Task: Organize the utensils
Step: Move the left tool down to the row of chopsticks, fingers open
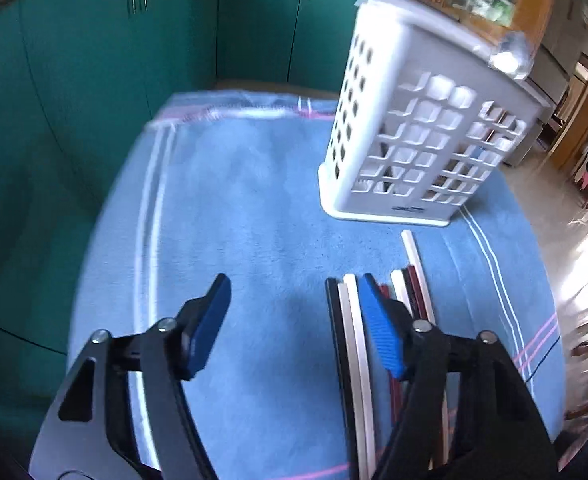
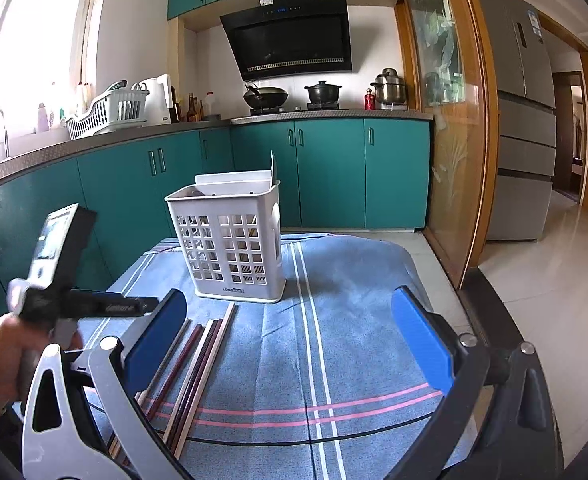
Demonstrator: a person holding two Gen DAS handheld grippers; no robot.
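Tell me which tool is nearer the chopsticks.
Left. The left tool hangs open right over the chopsticks, one finger overlapping them. The right tool, also open, sits off to their right over bare cloth.

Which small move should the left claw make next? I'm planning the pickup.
Probably shift the open left claw slightly right and lower it over the chopsticks lying on the blue cloth. Its right finger already overlaps them, and nothing is held yet.

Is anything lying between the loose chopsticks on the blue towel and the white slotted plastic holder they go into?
Nothing visible does. Only bare blue towel separates the chopsticks from the white slotted plastic holder, standing upright just beyond their tips.
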